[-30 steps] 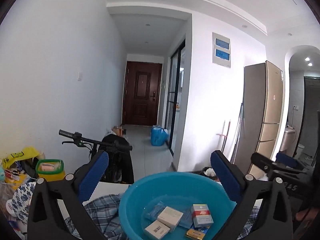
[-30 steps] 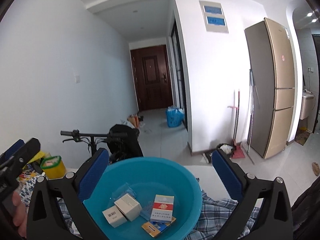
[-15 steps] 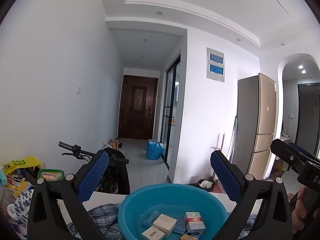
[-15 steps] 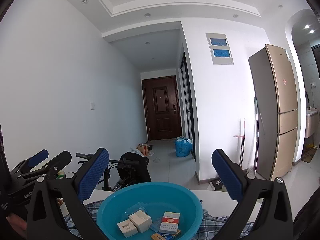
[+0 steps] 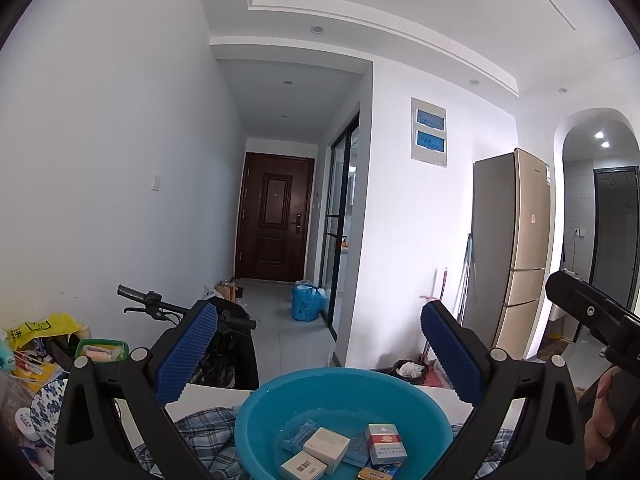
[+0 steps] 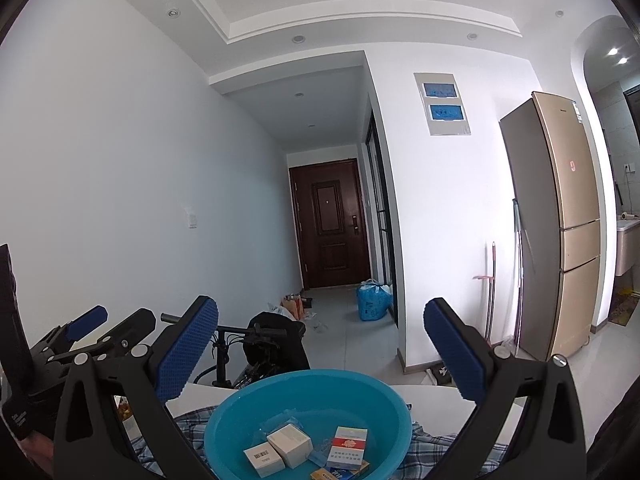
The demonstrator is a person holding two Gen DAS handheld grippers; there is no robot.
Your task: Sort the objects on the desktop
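Boxes (image 5: 326, 445) are already gathered in the blue basin (image 5: 256, 420) at bottom centre, likely as the sorting spot; left gripper (image 5: 318, 354) and right gripper (image 6: 320, 354) are held wide open above it, nothing gripped, probably done

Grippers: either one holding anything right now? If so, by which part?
Nothing held. Left gripper and right gripper are both open and empty above the blue basin; the boxes lie inside it.

White table (image 5: 208, 396) bears plaid cloth (image 5: 208, 428) and blue basin (image 5: 260, 428).
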